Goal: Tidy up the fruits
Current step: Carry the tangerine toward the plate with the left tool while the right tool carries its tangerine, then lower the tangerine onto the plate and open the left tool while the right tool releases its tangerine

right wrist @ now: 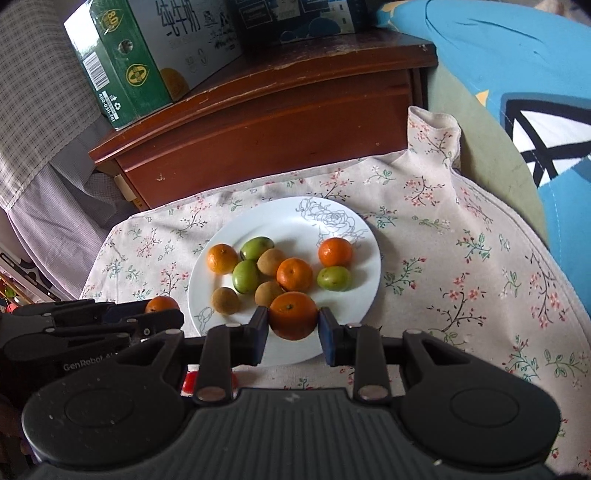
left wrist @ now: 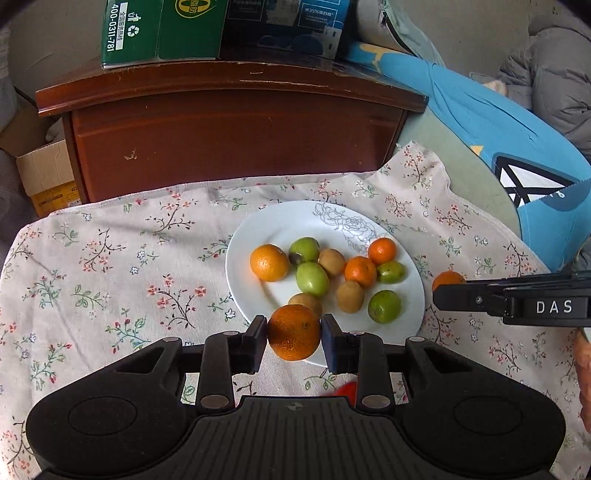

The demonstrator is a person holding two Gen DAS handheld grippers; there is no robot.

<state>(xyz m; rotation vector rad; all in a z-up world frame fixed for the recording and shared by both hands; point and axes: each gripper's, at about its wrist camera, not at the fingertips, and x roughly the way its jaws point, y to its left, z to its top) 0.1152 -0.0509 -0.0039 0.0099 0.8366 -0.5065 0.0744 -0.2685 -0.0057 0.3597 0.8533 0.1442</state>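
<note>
A white plate point(left wrist: 258, 229) point(right wrist: 221, 236) on the flowered cloth holds several small fruits: oranges point(left wrist: 269, 263), green ones point(left wrist: 312, 278) and brown kiwis point(left wrist: 349, 296). In the left wrist view my left gripper point(left wrist: 294, 326) is shut on an orange point(left wrist: 293, 334), held just above the plate's near rim. My right gripper point(right wrist: 293, 321) is likewise shut on a second orange point(right wrist: 293, 314) over the plate's near edge. Each gripper shows in the other's view: the right gripper point(left wrist: 441, 295) carries its orange point(left wrist: 447, 278), and the left gripper point(right wrist: 173, 317) carries its own orange point(right wrist: 161, 304).
A brown wooden cabinet point(left wrist: 236, 140) stands behind the cloth with a green carton point(left wrist: 162, 29) and a dark box point(left wrist: 288, 26) on top. Blue bedding point(left wrist: 517, 155) lies to the right. A small red object point(left wrist: 345, 389) sits on the cloth under the left gripper.
</note>
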